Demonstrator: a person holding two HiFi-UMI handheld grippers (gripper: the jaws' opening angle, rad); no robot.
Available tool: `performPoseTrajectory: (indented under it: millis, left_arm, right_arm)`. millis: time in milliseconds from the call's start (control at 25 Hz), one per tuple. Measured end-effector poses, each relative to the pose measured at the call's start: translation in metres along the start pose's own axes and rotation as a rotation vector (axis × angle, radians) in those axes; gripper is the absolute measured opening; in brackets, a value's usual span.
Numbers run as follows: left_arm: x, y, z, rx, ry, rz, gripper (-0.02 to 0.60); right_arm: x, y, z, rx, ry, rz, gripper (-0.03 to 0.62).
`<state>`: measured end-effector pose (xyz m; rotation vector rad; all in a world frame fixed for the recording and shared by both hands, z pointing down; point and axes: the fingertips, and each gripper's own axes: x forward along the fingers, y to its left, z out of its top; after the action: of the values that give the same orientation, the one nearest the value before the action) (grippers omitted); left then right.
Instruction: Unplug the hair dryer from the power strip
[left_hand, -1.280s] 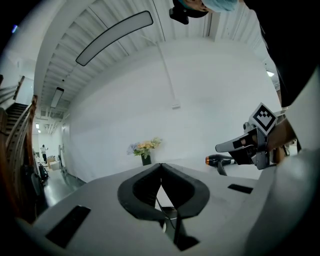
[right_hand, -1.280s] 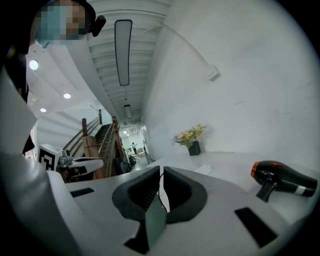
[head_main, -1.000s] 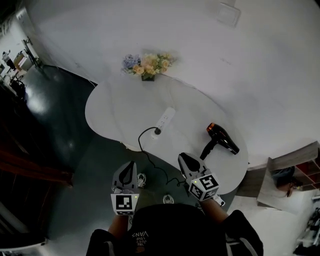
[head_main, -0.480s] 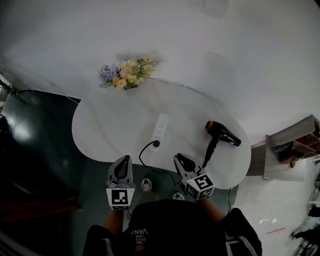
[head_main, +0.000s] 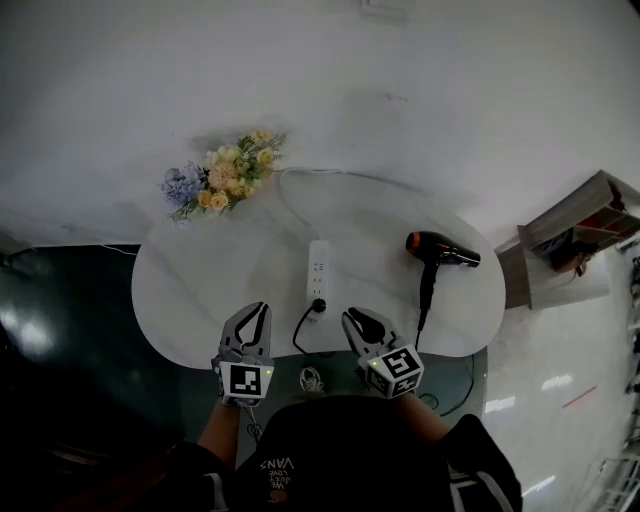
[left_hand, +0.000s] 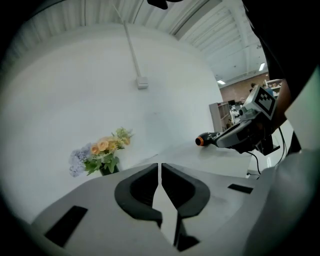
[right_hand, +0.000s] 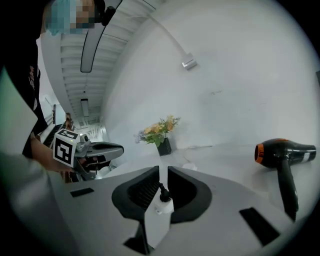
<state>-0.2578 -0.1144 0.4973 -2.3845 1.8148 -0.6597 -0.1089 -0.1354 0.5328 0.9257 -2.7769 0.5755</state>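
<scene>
Jaws together and empty, the left gripper (head_main: 258, 312) and right gripper (head_main: 356, 318) have drawn up to the power strip (head_main: 319, 266) — plug (head_main: 318, 305) seemingly still in.

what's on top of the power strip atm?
One black plug sits in the socket at the near end of the power strip, its cord trailing off the front edge of the table. The other sockets look empty. Anything under the strip is covered.
</scene>
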Motion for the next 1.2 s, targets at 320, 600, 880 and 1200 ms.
performPoseTrajectory:
  millis: [320,600,880,1200]
  left_arm:
    - [0.043,-0.009,-0.034,0.171,0.030,-0.288,0.021]
    - [0.070,-0.034,-0.057,0.333,0.070,-0.468,0.183]
    - [0.091,-0.060,-0.083,0.521,0.114,-0.619,0.247]
    - [0.100,-0.085,-0.102,0.733,0.125,-0.768,0.314]
  right_arm:
    - [0.012,-0.004,-0.017,0.010,0.006,-0.127,0.048]
    - [0.022,-0.004,-0.037,0.009,0.043,-0.121,0.048]
    - [0.027,-0.008,-0.053,0.001,0.090,-0.081,0.048]
    - [0.038,-0.012,-0.065,-0.012,0.127,-0.051,0.064]
